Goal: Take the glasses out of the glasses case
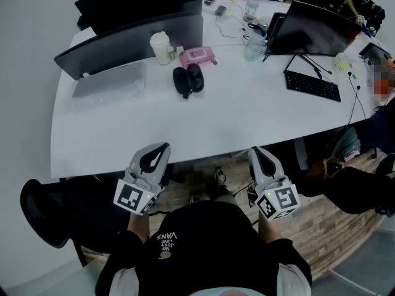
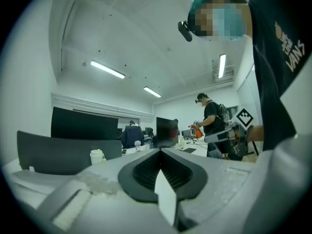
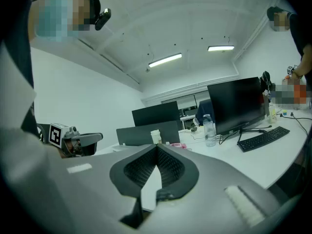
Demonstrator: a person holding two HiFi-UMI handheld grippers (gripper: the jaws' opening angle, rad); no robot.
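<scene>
One black glasses case [image 1: 188, 80], long axis running near-to-far.

Office (monitors [image 1: 318, 29], keyboard [image 1: 311, 85], white desk [image 1: 247, 125])

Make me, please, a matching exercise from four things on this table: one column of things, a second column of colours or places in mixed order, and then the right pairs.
Things:
1. case
2. cup
3. pack
4. keyboard

Colours or places:
A. pink
B. white, with a lid
C. black, flat, farthest to the right
D. black, in the middle, close to the pack

Pairs: 1-D, 2-B, 3-A, 4-C
</scene>
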